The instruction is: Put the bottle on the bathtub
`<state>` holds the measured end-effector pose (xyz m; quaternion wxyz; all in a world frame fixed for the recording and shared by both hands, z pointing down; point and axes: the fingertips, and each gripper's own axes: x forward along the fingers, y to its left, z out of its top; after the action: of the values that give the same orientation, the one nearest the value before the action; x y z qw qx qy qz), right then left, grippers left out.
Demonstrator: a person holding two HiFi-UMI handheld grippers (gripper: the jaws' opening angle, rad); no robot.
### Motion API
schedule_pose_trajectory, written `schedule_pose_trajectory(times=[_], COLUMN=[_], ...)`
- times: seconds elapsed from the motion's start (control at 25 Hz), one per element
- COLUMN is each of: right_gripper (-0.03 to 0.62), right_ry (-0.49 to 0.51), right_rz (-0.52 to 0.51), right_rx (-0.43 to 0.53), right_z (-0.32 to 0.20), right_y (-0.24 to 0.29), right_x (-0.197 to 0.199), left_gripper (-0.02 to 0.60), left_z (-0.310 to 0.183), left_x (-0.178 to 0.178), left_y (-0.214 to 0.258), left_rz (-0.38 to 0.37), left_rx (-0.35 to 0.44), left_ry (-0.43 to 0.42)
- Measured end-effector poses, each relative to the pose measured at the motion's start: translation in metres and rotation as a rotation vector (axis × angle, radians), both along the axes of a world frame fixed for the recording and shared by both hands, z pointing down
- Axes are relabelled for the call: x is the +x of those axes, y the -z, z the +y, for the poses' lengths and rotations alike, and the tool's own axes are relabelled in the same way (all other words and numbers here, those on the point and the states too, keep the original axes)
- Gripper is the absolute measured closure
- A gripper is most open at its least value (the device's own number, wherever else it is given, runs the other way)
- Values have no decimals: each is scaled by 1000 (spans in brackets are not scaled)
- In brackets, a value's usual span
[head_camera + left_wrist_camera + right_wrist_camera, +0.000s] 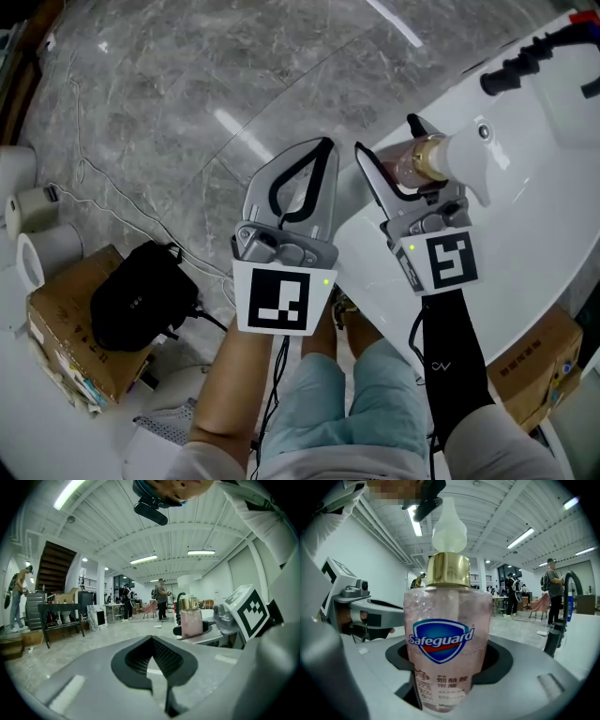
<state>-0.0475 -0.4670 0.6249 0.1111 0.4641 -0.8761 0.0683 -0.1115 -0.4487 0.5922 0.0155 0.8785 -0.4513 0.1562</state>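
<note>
Two sets of fingers, two different states: on your right gripper (386,136) they stand wide and are clamped on the bottle (447,634), the dark pads hugging its lower half on both sides. The bottle stands upright in that grip, clear pink with a blue and red label, a gold collar (448,570) and a white pump head (449,526) on top. On your left gripper (152,638) the fingers are together at the tips and hold nothing (only the diamond-shaped hollow between the pads shows light through it). In the head view the two grippers sit side by side, the left one over the grey marble floor (187,75), the right one with the bottle over the near edge of the white bathtub (525,206); whether the bottle's base touches the tub you cannot tell. A black tap (517,62) sits at the tub's far end. Off to your left on the floor are a cardboard box (66,328) with a black bag (141,295) on it, and a thin cable (112,197) trailing across the marble.
</note>
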Motion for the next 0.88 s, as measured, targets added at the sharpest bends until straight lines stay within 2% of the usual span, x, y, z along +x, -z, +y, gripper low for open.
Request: schedule_pose_trajectory(times=[0.48,0.88], right_gripper=[258,256], right_ry=[-7,-8], right_rz=[13,6], right_rx=[32,30], right_z=[12,15], right_y=[-2,-6], right_x=[-2,0], left_gripper=[579,579], left_z=[5,10], left_x=[-14,-13], left_y=[-13,-16], left_rz=[14,24], left_rx=[-25,-34], left_ry=[47,60])
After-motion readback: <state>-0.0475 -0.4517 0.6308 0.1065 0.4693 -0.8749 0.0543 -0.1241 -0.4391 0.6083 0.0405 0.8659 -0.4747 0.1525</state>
